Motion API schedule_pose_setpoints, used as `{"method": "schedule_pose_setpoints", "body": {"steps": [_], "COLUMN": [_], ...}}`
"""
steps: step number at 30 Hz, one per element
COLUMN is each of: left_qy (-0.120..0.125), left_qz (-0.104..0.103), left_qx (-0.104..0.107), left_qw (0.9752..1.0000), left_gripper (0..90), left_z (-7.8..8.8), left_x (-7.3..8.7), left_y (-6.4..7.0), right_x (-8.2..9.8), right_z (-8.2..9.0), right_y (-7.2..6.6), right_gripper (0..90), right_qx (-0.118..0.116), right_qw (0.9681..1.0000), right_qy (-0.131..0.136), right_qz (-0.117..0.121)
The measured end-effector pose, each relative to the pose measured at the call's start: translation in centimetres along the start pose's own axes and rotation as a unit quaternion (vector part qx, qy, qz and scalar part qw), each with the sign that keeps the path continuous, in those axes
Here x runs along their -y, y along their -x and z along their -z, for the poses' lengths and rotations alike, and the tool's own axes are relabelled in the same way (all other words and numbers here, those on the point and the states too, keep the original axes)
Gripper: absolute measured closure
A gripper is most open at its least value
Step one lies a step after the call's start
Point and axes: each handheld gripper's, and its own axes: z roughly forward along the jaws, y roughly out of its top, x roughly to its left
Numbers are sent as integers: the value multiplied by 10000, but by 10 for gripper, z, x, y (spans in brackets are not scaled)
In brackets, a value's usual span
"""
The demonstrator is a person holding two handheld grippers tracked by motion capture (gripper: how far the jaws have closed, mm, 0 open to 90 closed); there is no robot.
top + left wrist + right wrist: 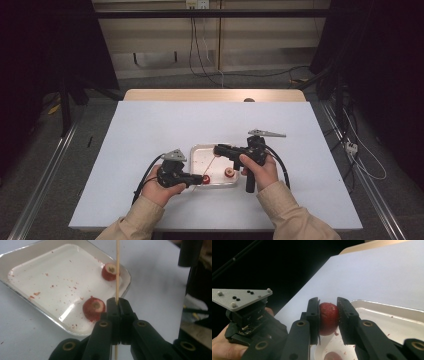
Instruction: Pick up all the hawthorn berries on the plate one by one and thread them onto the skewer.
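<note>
Counter point(150, 150): flat rectangular top under a smooth pale-blue sheet, matte, with a light wood strip along its far edge.

Tray point(197, 152): shallow white rectangular tray with rounded corners and a glossy raised rim, near the middle of the counter between the two hands. The left gripper view shows its floor point(50, 277) speckled with small red flecks and crumbs; the high view is too far off to resolve these.

Left tongs point(117, 305): black, jointed, matte plastic arms with brass-coloured pivot bushings. Jaws pressed together on a thin, pale, round wooden skewer point(117, 270). In this view the skewer's long axis runs straight up the frame from the jaws, passing in front of the tray's corner. In the high view the left tongs point(200, 179) sit at the tray's near-left corner, and the skewer point(214, 161) reads as a faint slanting line over the tray toward the right tongs.

Right tongs point(328, 315): same black build, jaws narrowly apart and clamped on a dark red, rounded, glossy fruit point(328, 318), held above the tray's rim point(387, 306). The grey three-cornered plate of the left gripper shows at this view's left.

Loose in the tray: two red rounded fruit pieces with pale cored centres, one near the jaws point(93, 308), one by the far corner point(110, 271) behind the skewer.
</note>
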Motion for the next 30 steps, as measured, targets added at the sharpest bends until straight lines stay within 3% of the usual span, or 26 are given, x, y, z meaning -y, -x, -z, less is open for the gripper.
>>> {"method": "schedule_pose_setpoints", "body": {"steps": [5,9,11,12,18,20,30], "left_qy": [-15,137,175,199,143,106,223], "left_qz": [-53,139,161,153,27,-20,-121], "left_qx": [-43,-25,-70,-71,11,8,75], "left_qw": [10000,9998,9997,9997,9999,9999,9997], "left_gripper": [896,896,896,896,896,896,896], "left_z": [-3,-1,1,2,-2,-2,0], "left_x": [0,0,0,0,0,0,1], "left_y": [3,0,-1,-2,2,2,3], "right_x": [4,5,4,5,8,9,7], "right_z": [0,1,1,1,-4,-5,-2], "right_y": [4,5,6,5,1,0,4], "right_gripper": [732,727,586,573,655,724,735], "right_qx": [48,86,107,93,81,45,-154], "right_qw": [9999,9997,9997,9997,10000,10000,9998], "right_qy": [96,191,159,132,33,19,9], "right_qz": [-106,-148,-179,-177,7,54,-162]}}
